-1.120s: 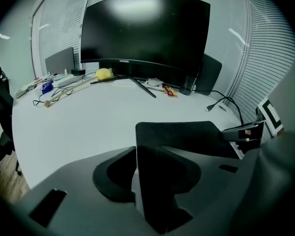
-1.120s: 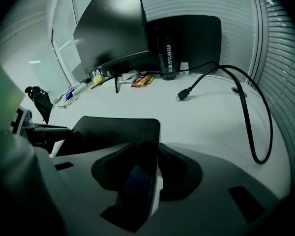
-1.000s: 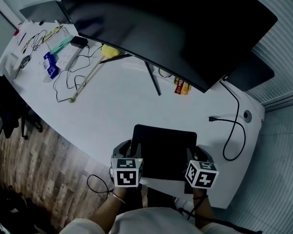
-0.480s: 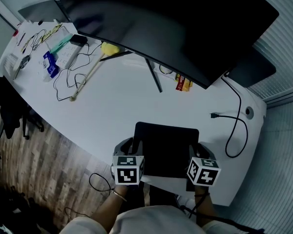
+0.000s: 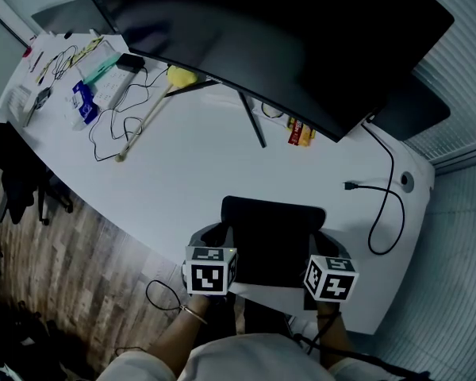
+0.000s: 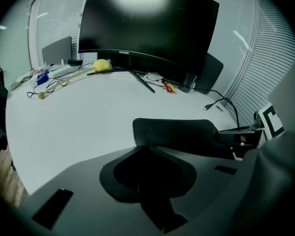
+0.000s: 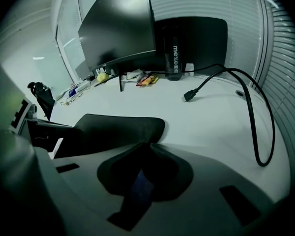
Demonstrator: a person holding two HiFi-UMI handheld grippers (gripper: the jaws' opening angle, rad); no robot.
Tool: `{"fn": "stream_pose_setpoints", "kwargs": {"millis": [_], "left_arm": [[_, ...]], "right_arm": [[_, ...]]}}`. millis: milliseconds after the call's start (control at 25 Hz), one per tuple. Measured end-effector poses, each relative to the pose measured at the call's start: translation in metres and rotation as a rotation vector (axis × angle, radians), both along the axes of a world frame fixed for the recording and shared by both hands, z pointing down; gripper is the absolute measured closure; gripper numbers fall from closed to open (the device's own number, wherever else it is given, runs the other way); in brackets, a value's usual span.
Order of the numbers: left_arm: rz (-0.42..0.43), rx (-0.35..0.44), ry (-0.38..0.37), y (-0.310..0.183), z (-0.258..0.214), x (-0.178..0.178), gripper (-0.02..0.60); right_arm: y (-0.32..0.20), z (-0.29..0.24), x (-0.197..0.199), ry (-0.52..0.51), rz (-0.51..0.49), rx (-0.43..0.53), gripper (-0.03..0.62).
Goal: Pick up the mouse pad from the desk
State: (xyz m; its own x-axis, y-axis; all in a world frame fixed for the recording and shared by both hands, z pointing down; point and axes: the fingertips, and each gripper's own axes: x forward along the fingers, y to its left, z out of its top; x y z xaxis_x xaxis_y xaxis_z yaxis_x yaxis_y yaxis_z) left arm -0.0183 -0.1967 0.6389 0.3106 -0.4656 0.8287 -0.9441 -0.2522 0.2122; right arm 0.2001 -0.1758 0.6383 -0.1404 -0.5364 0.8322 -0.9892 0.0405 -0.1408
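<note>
We see dim, bluish light; soft glare on the wide black curved monitor [image 6: 147,31]; gripper views bow and darken at edges.

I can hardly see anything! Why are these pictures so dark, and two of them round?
Head view: dim, bluish light, so the black mouse pad and monitor show little detail on the pale desk. Left gripper view: the wide-angle lens leaves black corners and bends the desk's edge; light glares off the monitor. Right gripper view: same round frame, bowed blinds.
</note>
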Motion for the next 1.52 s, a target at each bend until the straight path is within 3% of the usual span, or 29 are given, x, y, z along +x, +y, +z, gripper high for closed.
{"fn": "stream_pose_setpoints", "kwargs": {"millis": [400, 840, 1120, 1520], "left_arm": [[0.025, -0.009, 0.052, -0.001, -0.004, 0.002, 0.541], [0.048, 0.072, 0.074, -0.010, -0.032, 0.005, 0.541], [0.085, 0.159, 0.090, -0.023, -0.067, 0.011, 0.541], [0.121, 0.362, 0.141, -0.057, -0.145, 0.023, 0.541]], "right_arm": [[0.000, -0.005, -0.001, -0.024, 0.022, -0.008, 0.537], [-0.004, -0.033, -0.001, -0.042, 0.056, 0.059, 0.537], [-0.009, -0.068, 0.004, -0.030, 0.081, 0.156, 0.536], [-0.033, -0.149, 0.014, 0.012, 0.097, 0.355, 0.537]]}}
